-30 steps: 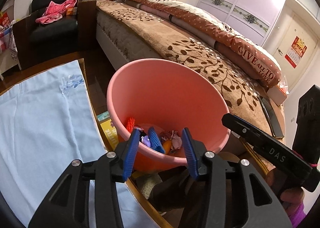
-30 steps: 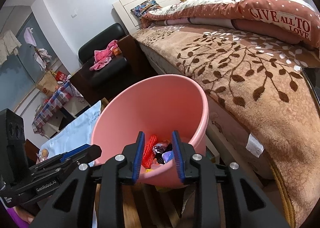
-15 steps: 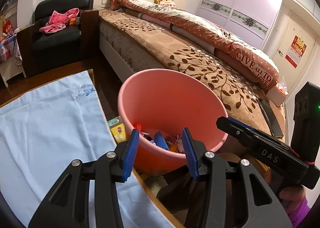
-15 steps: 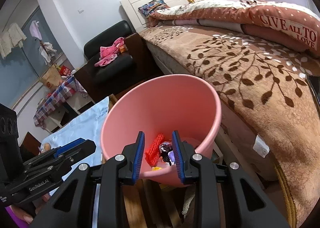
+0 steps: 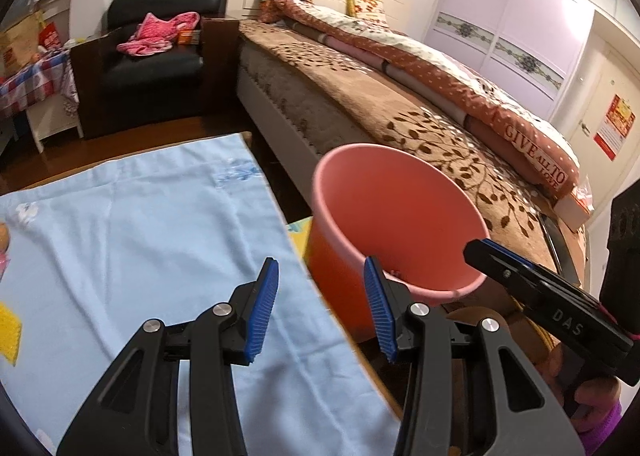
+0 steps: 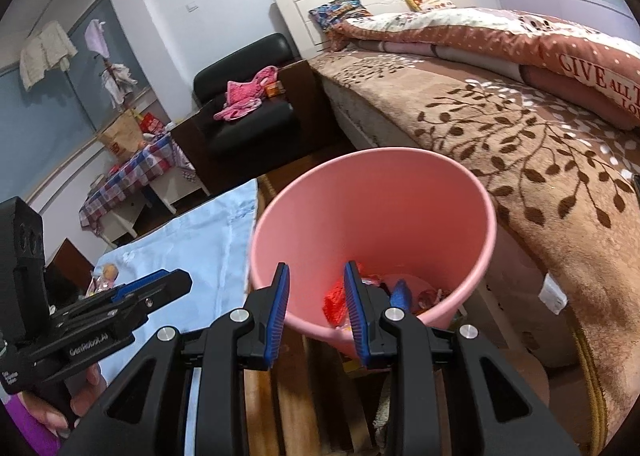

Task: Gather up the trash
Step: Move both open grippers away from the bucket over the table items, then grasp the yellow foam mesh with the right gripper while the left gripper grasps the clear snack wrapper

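1. Left gripper point(image 5: 320, 308): blue ribbed pads spread wide, nothing between them, poised over the right edge of the light blue cloth point(image 5: 132, 240).
2. Right gripper point(image 6: 316, 310): pads set narrower, gap empty, aimed at the near rim of the pink bin point(image 6: 400, 192).
3. Bin standing between cloth-covered table and bed point(image 6: 540, 160), just beside both; smooth plastic, round, tapering downward.
4. Trash point(image 6: 336, 302) lying at the bin's bottom: red mesh scrap, crumpled wrappers, a blue piece.
5. On the cloth's left edge: a yellow piece point(image 5: 10, 332), partly cut off.
6. Narrow floor gap between table and bed, mostly taken by the bin.
7. Beyond: black leather armchair point(image 5: 152, 68) with pink clothing; plush leaf-patterned bedspread, dotted quilt.
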`<state>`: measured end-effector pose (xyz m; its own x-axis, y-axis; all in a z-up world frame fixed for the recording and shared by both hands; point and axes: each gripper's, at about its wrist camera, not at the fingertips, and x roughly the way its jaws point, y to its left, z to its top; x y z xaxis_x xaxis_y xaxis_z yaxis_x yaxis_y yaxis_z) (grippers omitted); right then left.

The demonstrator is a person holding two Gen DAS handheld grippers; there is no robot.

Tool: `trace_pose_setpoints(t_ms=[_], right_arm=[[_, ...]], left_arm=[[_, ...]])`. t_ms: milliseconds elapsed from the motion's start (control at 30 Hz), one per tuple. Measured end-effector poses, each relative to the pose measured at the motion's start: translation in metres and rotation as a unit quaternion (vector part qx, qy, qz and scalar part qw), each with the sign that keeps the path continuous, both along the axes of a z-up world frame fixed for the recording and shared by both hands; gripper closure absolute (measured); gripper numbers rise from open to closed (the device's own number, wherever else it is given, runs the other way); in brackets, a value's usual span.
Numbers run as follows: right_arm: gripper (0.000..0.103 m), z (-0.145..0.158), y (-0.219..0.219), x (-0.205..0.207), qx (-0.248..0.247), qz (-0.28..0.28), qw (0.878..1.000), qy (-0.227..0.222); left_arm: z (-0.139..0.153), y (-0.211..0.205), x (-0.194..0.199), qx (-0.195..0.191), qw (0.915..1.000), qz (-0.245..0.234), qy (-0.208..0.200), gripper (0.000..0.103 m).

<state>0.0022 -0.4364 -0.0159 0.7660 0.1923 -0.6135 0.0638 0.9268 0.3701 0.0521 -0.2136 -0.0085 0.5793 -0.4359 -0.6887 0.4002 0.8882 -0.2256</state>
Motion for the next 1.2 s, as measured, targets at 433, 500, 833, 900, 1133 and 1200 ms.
trace_pose_setpoints(t_ms=[433, 500, 833, 900, 1133, 1200], right_arm=[[0.076, 0.005, 0.049, -0.002, -0.007, 0.063, 0.998, -0.01], [0.076, 0.005, 0.058, -0.003, -0.008, 0.078, 0.997, -0.01], [0.076, 0.011, 0.107, 0.002, -0.021, 0.143, 0.989, -0.014], [0.076, 0.01, 0.12, 0.007, -0.018, 0.159, 0.987, -0.011], [0.071, 0.017, 0.18, 0.015, -0.034, 0.232, 0.972, -0.021], [0.071, 0.019, 0.199, 0.019, -0.038, 0.256, 0.966, -0.026]], left_arm=[[0.0, 0.072, -0.011, 0.01, 0.9965, 0.082, -0.011, 0.058], [-0.001, 0.083, -0.013, 0.011, 0.9954, 0.094, -0.012, 0.058], [-0.009, 0.146, -0.032, 0.05, 0.9838, 0.167, -0.04, 0.058], [-0.011, 0.16, -0.035, 0.05, 0.9814, 0.182, -0.037, 0.058], [-0.021, 0.206, -0.046, 0.055, 0.9711, 0.23, -0.028, 0.058], [-0.025, 0.218, -0.048, 0.057, 0.9679, 0.244, -0.022, 0.058]])
